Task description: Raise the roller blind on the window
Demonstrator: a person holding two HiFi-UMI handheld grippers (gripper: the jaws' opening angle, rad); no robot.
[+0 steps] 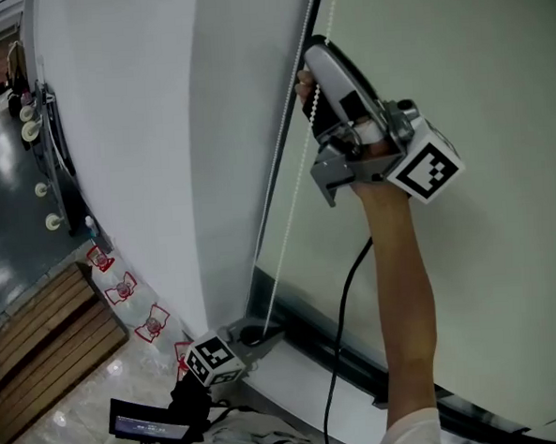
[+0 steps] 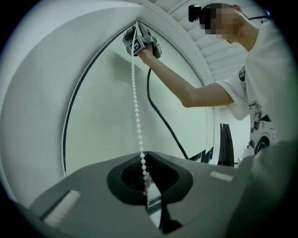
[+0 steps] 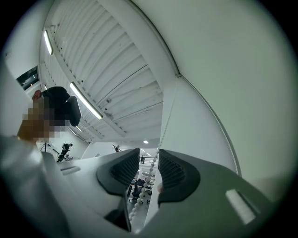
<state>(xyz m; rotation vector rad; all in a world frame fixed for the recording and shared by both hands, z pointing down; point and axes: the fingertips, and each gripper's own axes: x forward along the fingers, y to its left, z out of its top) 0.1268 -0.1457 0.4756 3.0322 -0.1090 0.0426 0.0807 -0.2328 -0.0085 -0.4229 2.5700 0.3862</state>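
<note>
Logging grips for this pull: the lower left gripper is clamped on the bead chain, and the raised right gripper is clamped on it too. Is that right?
Not quite. The right gripper isn't clamped: the right gripper view shows its jaws apart, the bead chain running loose between them. The lower left gripper is indeed shut on the bead chain.

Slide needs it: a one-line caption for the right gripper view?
Right gripper, jaws apart, straddling the blind's bead chain without clamping it.
</note>
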